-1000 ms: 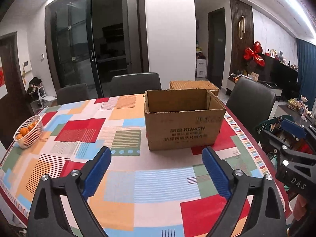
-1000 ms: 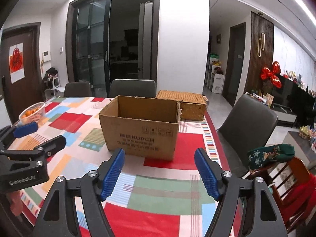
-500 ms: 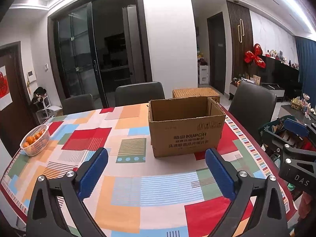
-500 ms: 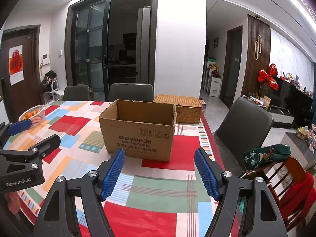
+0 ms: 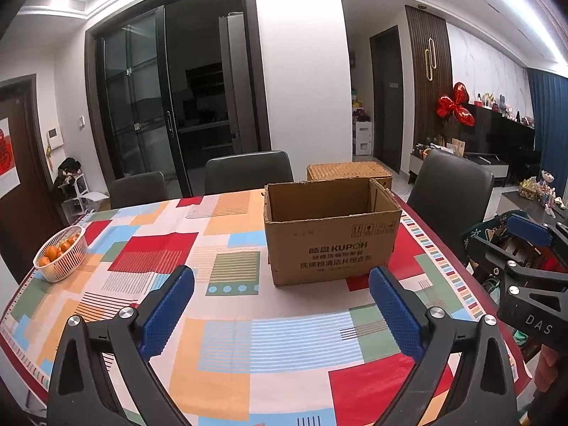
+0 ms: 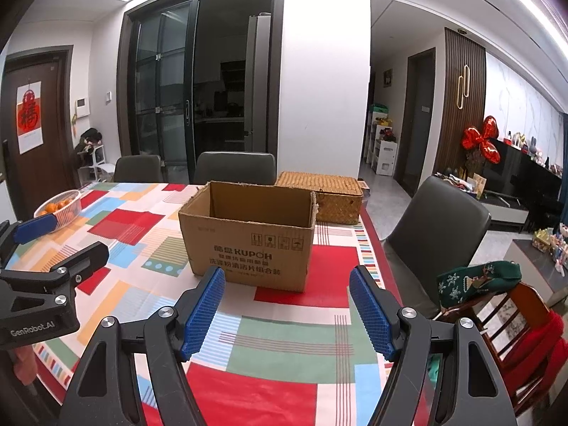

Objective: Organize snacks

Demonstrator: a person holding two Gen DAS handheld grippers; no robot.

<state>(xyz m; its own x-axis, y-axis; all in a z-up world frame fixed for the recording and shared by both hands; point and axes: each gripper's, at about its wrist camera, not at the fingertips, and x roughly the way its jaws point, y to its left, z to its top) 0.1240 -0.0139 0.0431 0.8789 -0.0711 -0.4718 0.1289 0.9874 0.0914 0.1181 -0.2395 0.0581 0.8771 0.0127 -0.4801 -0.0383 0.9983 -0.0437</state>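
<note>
The table (image 5: 227,348) with its patchwork cloth took up most of both views. An open cardboard box (image 5: 332,252) sat toward the far right side of it — no snacks visible anywhere, and the box's inside mostly couldn't be seen. A wicker hamper (image 6: 337,195) stood right behind the box. The left gripper (image 5: 282,305) and right gripper (image 6: 287,305) hovered over the near edge, fingers spread wide, holding nothing. A small basket of oranges (image 5: 60,252) sat far left.
</note>
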